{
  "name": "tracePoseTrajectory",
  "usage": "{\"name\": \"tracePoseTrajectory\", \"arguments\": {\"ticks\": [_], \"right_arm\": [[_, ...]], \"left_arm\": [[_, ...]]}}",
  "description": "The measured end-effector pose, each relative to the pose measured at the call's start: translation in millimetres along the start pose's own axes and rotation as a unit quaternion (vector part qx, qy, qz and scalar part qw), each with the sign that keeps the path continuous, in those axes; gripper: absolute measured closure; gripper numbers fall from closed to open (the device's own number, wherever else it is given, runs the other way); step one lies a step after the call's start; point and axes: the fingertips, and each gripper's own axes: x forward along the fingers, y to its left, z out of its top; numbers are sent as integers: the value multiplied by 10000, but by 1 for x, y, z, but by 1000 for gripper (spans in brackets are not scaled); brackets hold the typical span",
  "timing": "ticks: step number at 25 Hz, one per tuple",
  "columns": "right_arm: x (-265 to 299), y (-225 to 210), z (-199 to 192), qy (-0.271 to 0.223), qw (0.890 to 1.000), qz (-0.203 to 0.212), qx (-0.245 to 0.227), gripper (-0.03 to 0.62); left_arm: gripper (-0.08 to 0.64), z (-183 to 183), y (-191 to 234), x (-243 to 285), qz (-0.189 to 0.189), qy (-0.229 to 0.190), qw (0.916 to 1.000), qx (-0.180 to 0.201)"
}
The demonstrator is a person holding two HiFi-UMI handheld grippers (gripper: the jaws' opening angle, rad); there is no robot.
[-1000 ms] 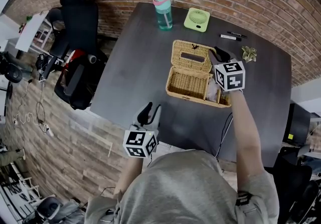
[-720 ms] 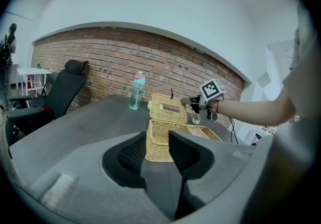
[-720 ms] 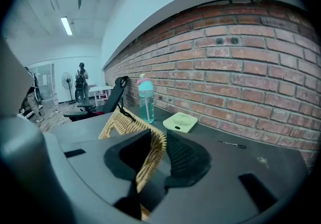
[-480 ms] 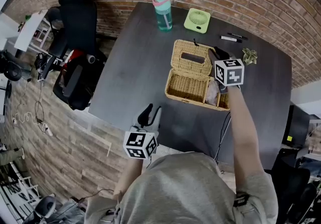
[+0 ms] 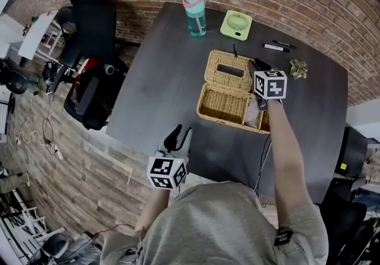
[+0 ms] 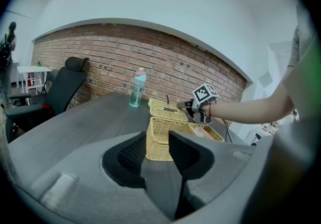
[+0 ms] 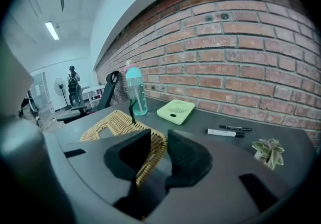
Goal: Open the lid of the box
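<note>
Wicker box (image 5: 224, 103) sits mid-table (image 5: 160, 79), right of centre, with its inside exposed. Lid (image 5: 228, 69) is swung up and back on the far edge, toward the brick wall. Right gripper (image 5: 256, 69) is clamped on the lid's right rim; its own view shows the woven edge pinched between the two pads. Left gripper (image 5: 178, 134) is at the near table edge, well apart from the box. Its jaws are spread with nothing between them, and the box only shows through the gap further off. Something pale lies in the box's right end, can't identify it. Teal water bottle (image 5: 195, 14) and green fan (image 5: 236, 24) are at the far edge. Two markers (image 5: 278, 47) and a small plant (image 5: 298, 68) lie right of the lid.
</note>
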Motion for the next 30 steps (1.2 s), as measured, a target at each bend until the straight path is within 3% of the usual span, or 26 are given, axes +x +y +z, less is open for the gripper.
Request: {"name": "tracePoseTrajectory", "arguments": {"ticks": [17,23,30], "right_arm": [[13,-2,-22,285,9994,-115,165,502],[-11,12,-11,-12,9999,-78,81,502],[-68,49,-5,-393,9988,257,-156,514]], "left_arm": [[418,-8,-8,-3,-35,13,10000,-5],[418,-8,-12,-13,-18,-65,10000,32],[423,-9,-29,-29,-40,-229,9997,116]]}}
